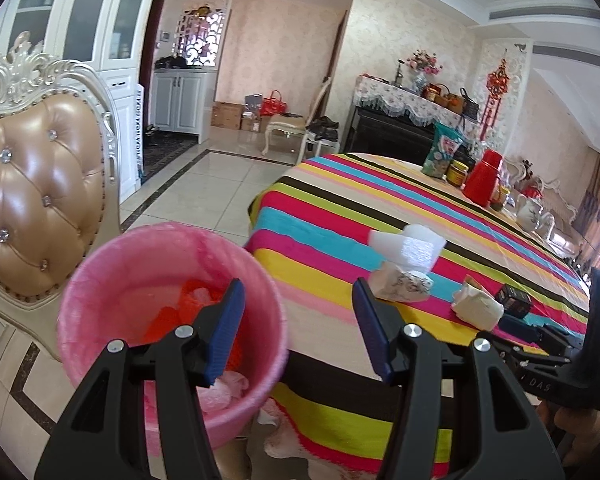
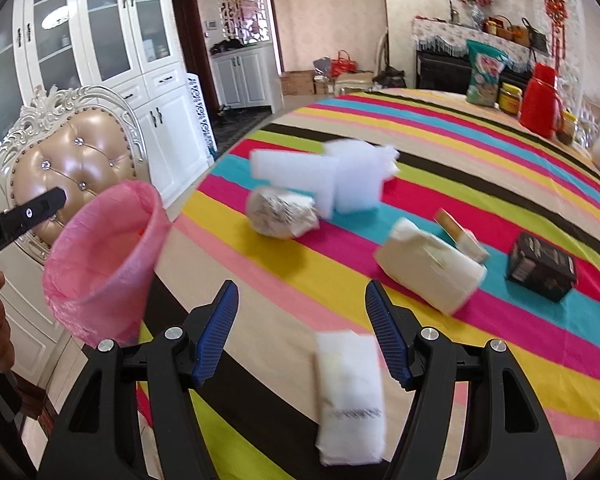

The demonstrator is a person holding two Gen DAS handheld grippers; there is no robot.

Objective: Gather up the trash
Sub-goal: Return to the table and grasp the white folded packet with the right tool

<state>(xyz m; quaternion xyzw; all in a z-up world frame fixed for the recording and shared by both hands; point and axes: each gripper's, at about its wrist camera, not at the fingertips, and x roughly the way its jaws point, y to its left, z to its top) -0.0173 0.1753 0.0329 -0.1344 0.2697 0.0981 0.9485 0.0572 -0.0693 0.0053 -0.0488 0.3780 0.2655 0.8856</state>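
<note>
Our left tongs and right tongs both stand apart and empty. The pink plastic-lined bin, left of them, already holds red scraps; a flat white packet lies under our right tongs, and beyond them white foam and crumpled paper wads remain on the striped tabletop.

Little can be read. In the left wrist view, the black body of the other handheld device, low at the right, bears pale letters that read "DAS"; whatever comes before them is cut off. In the right wrist view, a white packet lying near the bench's near edge carries one line of dark print, too blurred to read. The black box toward the bench's right side has pale print on its faces, too small to make out. The tall bag at the far edge shows coloured lettering, also illegible.
</note>
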